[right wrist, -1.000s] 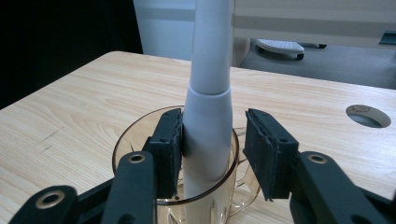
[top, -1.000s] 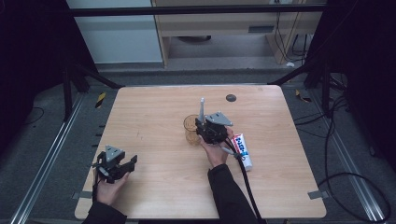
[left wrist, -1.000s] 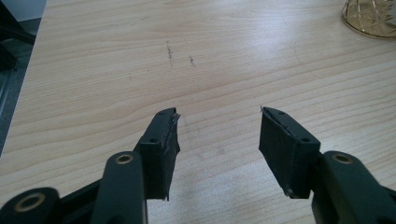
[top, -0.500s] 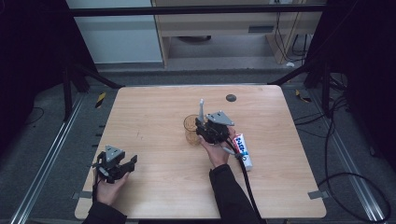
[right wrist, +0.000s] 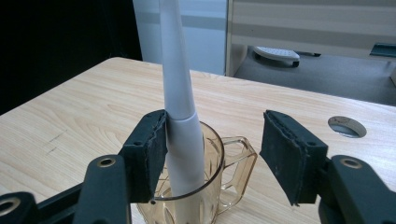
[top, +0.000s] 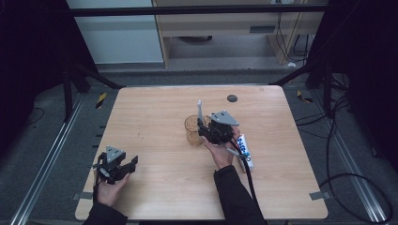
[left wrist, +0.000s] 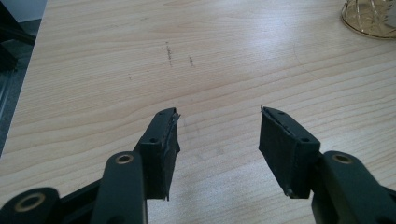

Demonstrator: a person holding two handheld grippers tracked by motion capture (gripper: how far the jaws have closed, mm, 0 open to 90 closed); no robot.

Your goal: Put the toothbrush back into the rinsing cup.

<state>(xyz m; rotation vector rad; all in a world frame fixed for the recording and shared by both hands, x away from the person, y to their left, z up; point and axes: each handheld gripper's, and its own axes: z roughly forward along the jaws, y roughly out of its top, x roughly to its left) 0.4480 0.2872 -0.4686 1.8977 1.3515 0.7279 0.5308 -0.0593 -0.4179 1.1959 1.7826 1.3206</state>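
Left gripper: near left of the wooden table, jaws standing apart over bare wood in the left gripper view, nothing between them; well apart from the work.

Amber glass mug: mid-table, just left of the right gripper; handle turned to the far right in the right gripper view.

Electric toothbrush: stands in the mug, handle end down inside the glass, thin neck up; seen close in the right gripper view.

Long axis: near vertical, tilted slightly; the body rests against the mug's rim, brush end pointing up and away from the table.

Right gripper: jaws have just been opening; the toothbrush is between them, left pad touching or just beside it, right pad well clear. No grip.

Toothpaste tube: lies flat, right of the right hand.

Risk 1: on withdrawal the left pad may drag the toothbrush and tip it, or the mug, over.

Risk 2: a tall toothbrush in a short mug is top-heavy; a knock from the trailing cable could topple it.

Risk 3: pulling back right and near may nudge the tube.
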